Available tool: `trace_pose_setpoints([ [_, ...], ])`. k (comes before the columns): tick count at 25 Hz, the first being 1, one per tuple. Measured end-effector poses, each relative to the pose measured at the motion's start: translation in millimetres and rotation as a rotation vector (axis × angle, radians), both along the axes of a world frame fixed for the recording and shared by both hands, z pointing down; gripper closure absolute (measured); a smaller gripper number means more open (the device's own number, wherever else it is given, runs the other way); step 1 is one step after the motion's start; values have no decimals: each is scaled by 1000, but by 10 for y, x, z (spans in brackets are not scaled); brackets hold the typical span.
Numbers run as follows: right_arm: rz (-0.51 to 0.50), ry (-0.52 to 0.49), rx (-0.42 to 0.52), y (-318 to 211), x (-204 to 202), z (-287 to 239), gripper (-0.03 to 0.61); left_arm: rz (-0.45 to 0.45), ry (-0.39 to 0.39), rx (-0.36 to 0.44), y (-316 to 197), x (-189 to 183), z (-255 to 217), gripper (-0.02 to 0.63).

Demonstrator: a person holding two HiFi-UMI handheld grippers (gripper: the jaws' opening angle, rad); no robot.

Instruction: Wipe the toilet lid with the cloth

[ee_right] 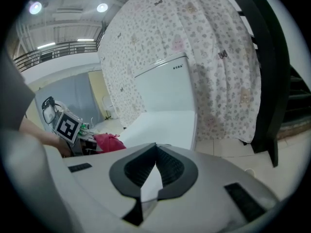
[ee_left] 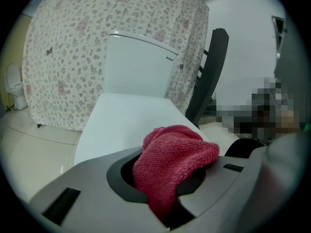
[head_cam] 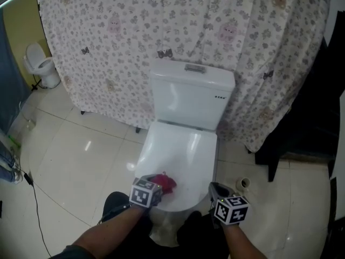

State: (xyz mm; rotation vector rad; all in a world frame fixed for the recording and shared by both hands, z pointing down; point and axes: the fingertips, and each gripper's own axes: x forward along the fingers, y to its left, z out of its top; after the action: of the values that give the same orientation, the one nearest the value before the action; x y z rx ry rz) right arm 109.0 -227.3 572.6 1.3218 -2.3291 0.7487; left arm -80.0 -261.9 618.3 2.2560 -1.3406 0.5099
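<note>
A white toilet stands before a flowered curtain, its lid point(head_cam: 180, 155) closed flat. My left gripper point(head_cam: 156, 188) hovers over the lid's front left and is shut on a red cloth point(head_cam: 164, 183), which bunches out of its jaws point(ee_left: 170, 164). In the left gripper view the lid point(ee_left: 126, 120) stretches away toward the white tank point(ee_left: 136, 64). My right gripper point(head_cam: 218, 190) hangs off the lid's front right edge, shut with nothing in it. The right gripper view shows its jaws meeting at the tips point(ee_right: 155, 171), with the cloth point(ee_right: 109, 142) and the left gripper's marker cube at the left.
The cistern point(head_cam: 191, 96) backs onto the flowered curtain point(head_cam: 161, 36). A dark chair frame point(head_cam: 294, 139) stands at the right. A small round object point(head_cam: 242, 183) lies on the tiled floor right of the bowl. A second toilet point(head_cam: 40, 63) is at far left. A black cable point(head_cam: 32, 193) crosses the floor.
</note>
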Motion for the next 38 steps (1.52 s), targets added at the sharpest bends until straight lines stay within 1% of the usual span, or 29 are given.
trace_pose_setpoints([
  [3, 1, -5, -7, 9, 1, 29, 574, 16, 4, 1, -9, 104, 31, 535],
  [7, -1, -12, 4, -4, 26, 14, 574, 20, -9, -8, -36, 181, 122, 535],
  [12, 0, -13, 1, -13, 60, 27, 574, 23, -48, -10, -57, 231, 186, 537],
  [16, -6, -21, -1, 5, 50, 28, 574, 47, -82, -19, -53, 296, 226, 538],
  [20, -7, -24, -9, 36, 69, 49, 574, 49, -62, -43, -47, 355, 236, 537],
  [24, 6, -22, -27, 63, 121, 140, 574, 53, -75, -19, -44, 445, 220, 537],
  [28, 13, -30, -54, 119, 112, 224, 574, 53, -67, -26, -41, 510, 257, 538],
  [31, 17, -33, -53, 123, 136, 216, 574, 64, -63, -24, -49, 569, 230, 538],
  [34, 41, -34, -55, 125, 223, 213, 574, 68, -65, -15, -59, 616, 190, 538],
  [38, 60, -49, -51, 167, 301, 178, 574, 72, -60, -22, -40, 679, 238, 538],
])
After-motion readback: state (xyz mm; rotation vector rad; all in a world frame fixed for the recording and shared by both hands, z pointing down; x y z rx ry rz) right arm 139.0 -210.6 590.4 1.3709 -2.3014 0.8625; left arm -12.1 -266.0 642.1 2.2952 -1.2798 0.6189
